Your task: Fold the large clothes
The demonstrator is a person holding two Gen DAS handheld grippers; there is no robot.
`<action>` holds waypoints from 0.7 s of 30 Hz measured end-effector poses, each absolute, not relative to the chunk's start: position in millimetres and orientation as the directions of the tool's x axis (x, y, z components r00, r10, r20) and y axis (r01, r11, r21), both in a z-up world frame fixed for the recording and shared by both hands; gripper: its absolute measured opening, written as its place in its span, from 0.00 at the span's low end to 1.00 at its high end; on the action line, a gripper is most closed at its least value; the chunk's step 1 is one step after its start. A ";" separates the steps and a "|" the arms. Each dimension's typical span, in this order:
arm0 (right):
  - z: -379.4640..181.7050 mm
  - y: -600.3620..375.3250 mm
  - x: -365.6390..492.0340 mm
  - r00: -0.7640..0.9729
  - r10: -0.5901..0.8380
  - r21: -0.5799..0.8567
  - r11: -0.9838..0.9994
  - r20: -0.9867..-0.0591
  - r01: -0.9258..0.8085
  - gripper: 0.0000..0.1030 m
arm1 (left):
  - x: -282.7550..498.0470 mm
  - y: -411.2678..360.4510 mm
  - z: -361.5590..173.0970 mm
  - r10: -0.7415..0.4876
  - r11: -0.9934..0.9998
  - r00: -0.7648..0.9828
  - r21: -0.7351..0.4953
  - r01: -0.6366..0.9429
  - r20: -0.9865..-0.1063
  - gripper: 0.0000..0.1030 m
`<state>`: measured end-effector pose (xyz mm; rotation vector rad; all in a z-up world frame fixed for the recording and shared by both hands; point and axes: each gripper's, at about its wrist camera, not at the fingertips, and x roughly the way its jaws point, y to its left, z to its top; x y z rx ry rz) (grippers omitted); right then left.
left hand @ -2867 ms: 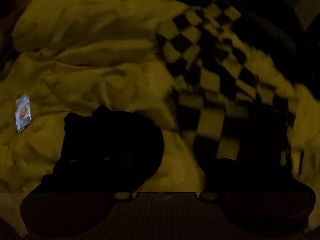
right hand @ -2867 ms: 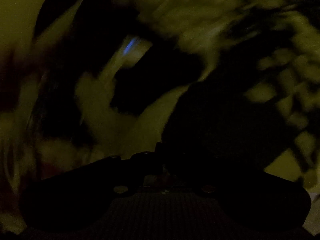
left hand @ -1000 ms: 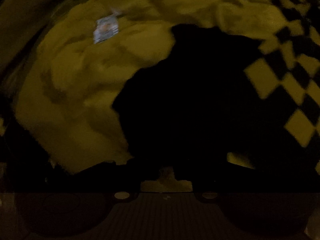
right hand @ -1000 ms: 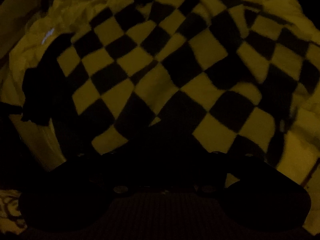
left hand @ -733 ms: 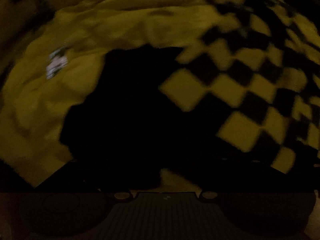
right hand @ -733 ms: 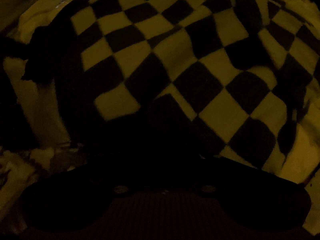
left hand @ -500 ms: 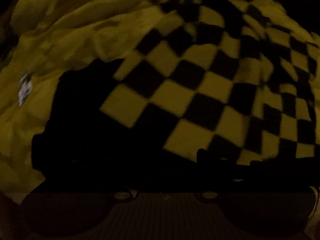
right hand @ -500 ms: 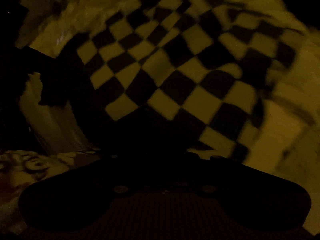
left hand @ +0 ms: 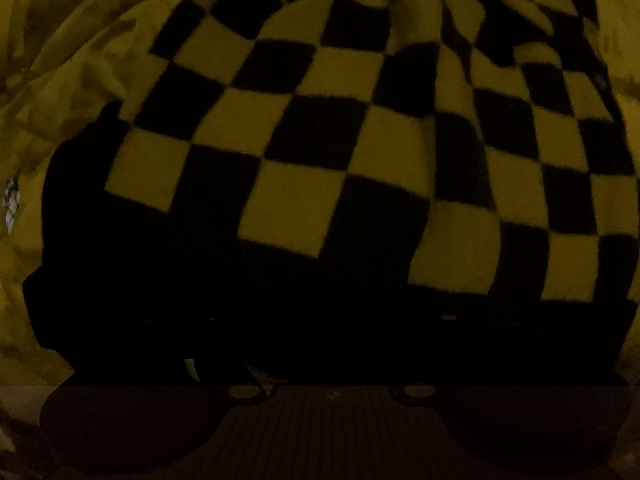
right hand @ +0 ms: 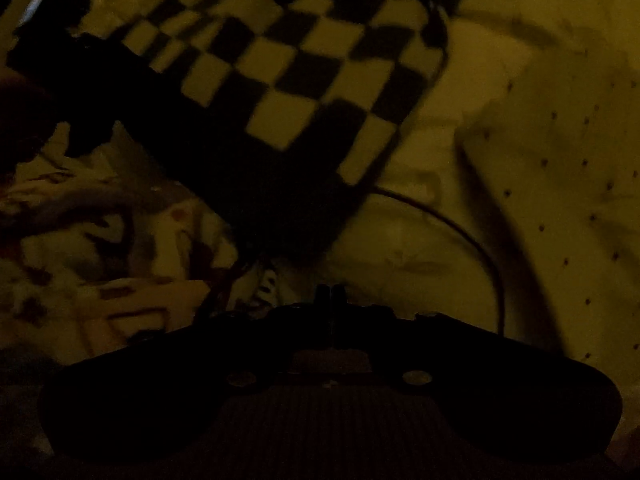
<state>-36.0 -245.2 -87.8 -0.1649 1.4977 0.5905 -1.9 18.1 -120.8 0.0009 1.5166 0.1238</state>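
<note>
A black-and-yellow checkered garment (left hand: 320, 140) with a black hem fills the dim left wrist view and lies spread under my left gripper (left hand: 320, 332). That gripper's fingers are lost in the dark; its jaws stand wide and nothing is bunched between them. In the right wrist view the checkered garment (right hand: 280, 80) hangs blurred from the upper left. Its black edge tapers down to my right gripper (right hand: 332, 290), whose fingertips are pressed together on that edge.
A crumpled pale sheet (left hand: 60, 40) lies under the garment, with a small shiny packet (left hand: 11, 200) at the left edge. Right wrist view: patterned fabric (right hand: 80, 220) on the left, a pale dotted cloth (right hand: 560, 160) on the right, and a thin dark cable (right hand: 460, 228) curving between them.
The checkered garment has slid in to fill the left view, and the packet has drifted to the left edge. The right gripper has drawn back with the garment's edge, uncovering sheet, dotted cloth and cable.
</note>
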 end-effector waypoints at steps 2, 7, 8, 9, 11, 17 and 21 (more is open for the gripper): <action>-84.0 -243.6 -31.7 0.000 0.255 0.226 0.858 -0.967 -0.460 0.18 | -3.1 18.6 -116.6 0.090 0.993 0.066 0.085 -0.081 -0.994 1.00; -54.1 -255.3 13.6 0.146 0.286 0.211 0.897 -0.947 -0.388 0.39 | -1.4 35.3 -99.6 0.097 0.983 0.143 0.073 -0.165 -0.985 1.00; -48.4 -257.7 25.5 0.180 0.286 0.203 0.905 -0.941 -0.374 0.45 | 0.2 41.2 -96.1 0.090 0.980 0.159 0.059 -0.192 -0.983 1.00; -40.2 -257.6 40.1 0.219 0.287 0.198 0.913 -0.933 -0.356 0.50 | 1.7 46.5 -93.9 0.084 0.976 0.172 0.046 -0.215 -0.981 1.00; -26.3 -255.0 68.0 0.278 0.311 0.208 0.916 -0.909 -0.343 0.56 | 5.6 55.0 -91.3 0.082 0.969 0.180 0.036 -0.244 -0.980 1.00; -18.6 -197.8 146.3 0.360 0.378 0.223 0.887 -0.853 -0.404 0.67 | 12.7 72.8 -97.8 0.086 0.960 0.153 0.040 -0.278 -0.985 1.00; -52.1 -142.4 186.5 0.322 0.352 0.201 0.885 -0.879 -0.420 0.68 | 11.0 88.5 -107.2 0.061 0.953 0.119 0.023 -0.301 -0.991 1.00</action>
